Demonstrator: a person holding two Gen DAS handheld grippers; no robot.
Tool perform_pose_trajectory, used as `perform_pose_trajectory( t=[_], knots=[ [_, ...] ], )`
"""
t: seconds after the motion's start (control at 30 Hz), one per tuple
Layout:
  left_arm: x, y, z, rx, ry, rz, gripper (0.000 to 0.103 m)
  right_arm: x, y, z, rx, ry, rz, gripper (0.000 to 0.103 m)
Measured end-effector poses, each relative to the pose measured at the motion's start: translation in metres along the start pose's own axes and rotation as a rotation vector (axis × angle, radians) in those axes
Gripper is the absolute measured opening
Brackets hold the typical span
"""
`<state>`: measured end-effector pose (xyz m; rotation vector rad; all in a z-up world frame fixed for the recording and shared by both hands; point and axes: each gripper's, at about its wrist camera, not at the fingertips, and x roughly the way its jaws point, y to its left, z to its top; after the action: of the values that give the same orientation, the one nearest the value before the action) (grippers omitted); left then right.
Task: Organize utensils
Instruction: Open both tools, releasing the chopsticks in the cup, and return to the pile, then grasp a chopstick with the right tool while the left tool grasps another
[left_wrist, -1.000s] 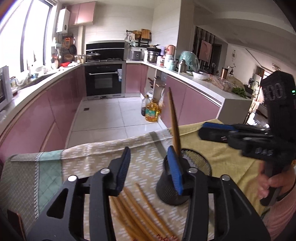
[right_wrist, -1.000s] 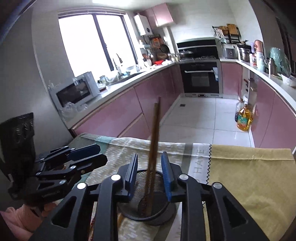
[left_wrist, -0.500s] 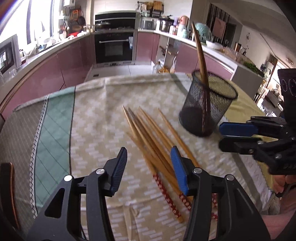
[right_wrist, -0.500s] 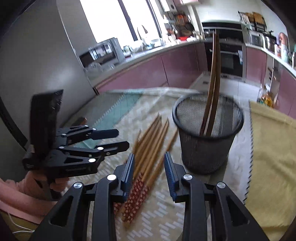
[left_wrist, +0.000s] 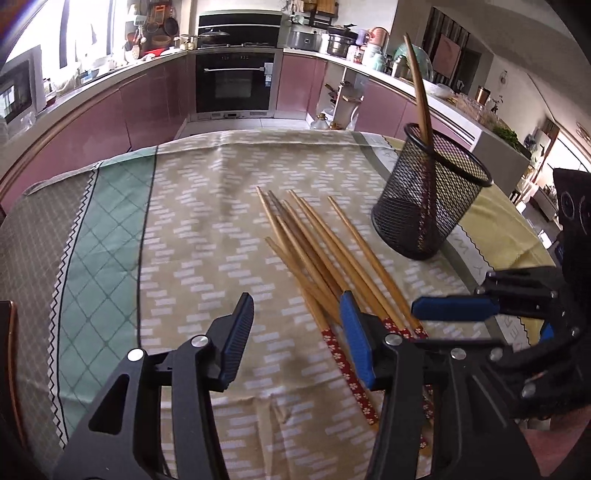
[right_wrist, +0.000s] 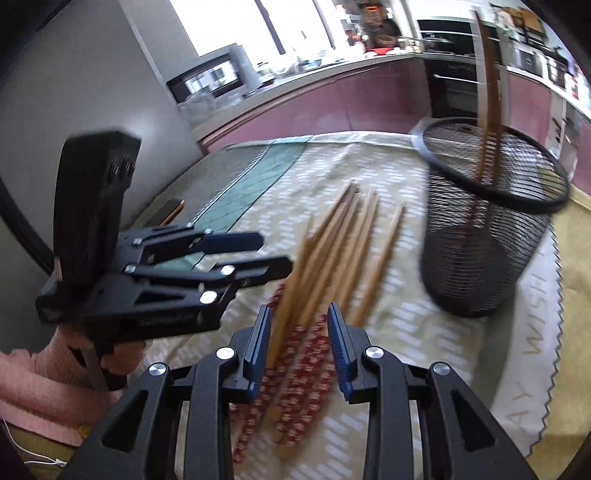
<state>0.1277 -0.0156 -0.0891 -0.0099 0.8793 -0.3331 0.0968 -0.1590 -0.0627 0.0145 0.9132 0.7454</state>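
Several light wooden chopsticks (left_wrist: 314, 254) with red patterned ends lie fanned on the tablecloth. To their right stands a black mesh cup (left_wrist: 428, 210) holding two dark chopsticks (left_wrist: 419, 92) upright. My left gripper (left_wrist: 297, 339) hovers open over the cloth; its right pad is above the red ends and nothing is between the pads. My right gripper (right_wrist: 299, 347) is open low over the same red ends (right_wrist: 295, 373), which show between its pads, blurred. In the right wrist view the cup (right_wrist: 480, 251) stands at the far right and the left gripper (right_wrist: 271, 253) comes in from the left. The left wrist view has the right gripper (left_wrist: 432, 325) coming in from the right.
A patterned tablecloth (left_wrist: 184, 240) with a green band covers the table; a yellow cloth (right_wrist: 576, 295) lies beyond the cup. The table's far edge drops to a kitchen floor with pink cabinets (left_wrist: 92, 122). A hand in a pink sleeve (right_wrist: 33, 387) holds the left gripper.
Both grippers have come down and back from the mesh cup to the loose chopsticks. The dark chopsticks, a second ago between the right pads, now stand free in the cup.
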Motion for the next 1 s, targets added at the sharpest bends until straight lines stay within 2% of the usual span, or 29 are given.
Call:
perform_pose_trajectory(
  t=[0.17, 0.33, 0.43, 0.57, 0.77, 1.0],
  knots=[
    [-0.007, 0.010, 0.001, -0.025, -0.019, 0.017, 0.048, 0.021, 0.011, 0.005, -0.036, 0.050, -0.026, 0.021],
    [-0.009, 0.017, 0.001, -0.035, -0.027, 0.026, 0.048, 0.027, 0.015, 0.005, -0.043, 0.060, -0.072, 0.011],
    [-0.008, 0.019, 0.000, -0.034, -0.030, 0.025, 0.048, 0.026, 0.009, 0.004, -0.015, 0.061, -0.062, 0.007],
    [-0.004, 0.020, 0.001, -0.030, -0.026, 0.019, 0.048, 0.019, -0.003, 0.000, 0.051, 0.039, -0.030, 0.006],
    [0.004, 0.011, 0.004, 0.006, -0.011, 0.010, 0.047, 0.004, -0.019, 0.002, 0.116, -0.009, -0.035, 0.006],
    [0.030, -0.005, 0.013, 0.051, 0.047, 0.011, 0.035, -0.001, -0.038, 0.000, 0.166, -0.018, -0.053, 0.006]
  ],
)
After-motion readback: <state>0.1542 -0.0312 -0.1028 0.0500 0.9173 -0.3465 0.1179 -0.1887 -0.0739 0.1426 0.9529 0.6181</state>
